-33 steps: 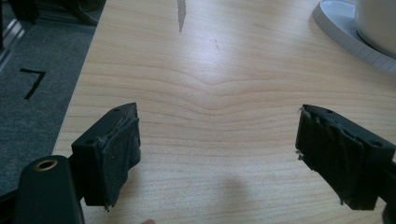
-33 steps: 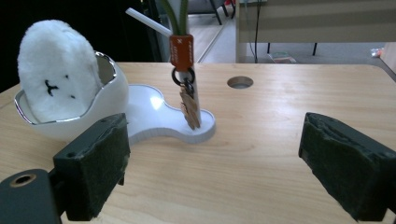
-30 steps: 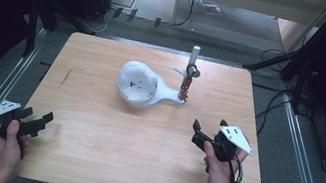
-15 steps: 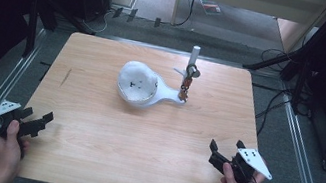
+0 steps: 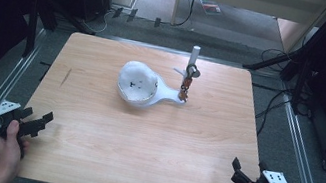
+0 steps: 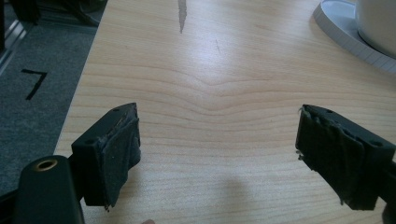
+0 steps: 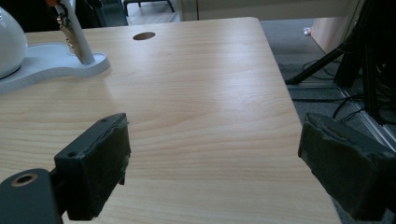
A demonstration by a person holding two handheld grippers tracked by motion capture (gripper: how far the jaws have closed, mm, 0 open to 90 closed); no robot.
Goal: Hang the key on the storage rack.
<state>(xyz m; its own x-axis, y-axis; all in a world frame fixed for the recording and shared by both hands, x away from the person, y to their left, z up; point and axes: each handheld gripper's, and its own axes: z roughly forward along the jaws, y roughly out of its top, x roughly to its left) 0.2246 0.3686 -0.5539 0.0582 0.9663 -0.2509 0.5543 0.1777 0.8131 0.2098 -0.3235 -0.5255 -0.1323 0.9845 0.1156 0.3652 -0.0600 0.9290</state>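
Observation:
A white dome sits on a flat white base near the middle of the wooden table. From the base's right end rises a white post with a bunch of keys hanging on it. My left gripper rests open at the near left corner, its pads wide apart over bare wood. Open too, my right gripper is at the near right corner, far from the post and keys. Nothing is between the jaws of either one.
A dark streak marks the table's left side. A small round hole lies beyond the base. Metal rails run along both sides of the table, and cables and stand legs lie on the floor at the right.
My right gripper has pulled back from the table's middle right to the near right corner. The left gripper, dome and keys have not moved.

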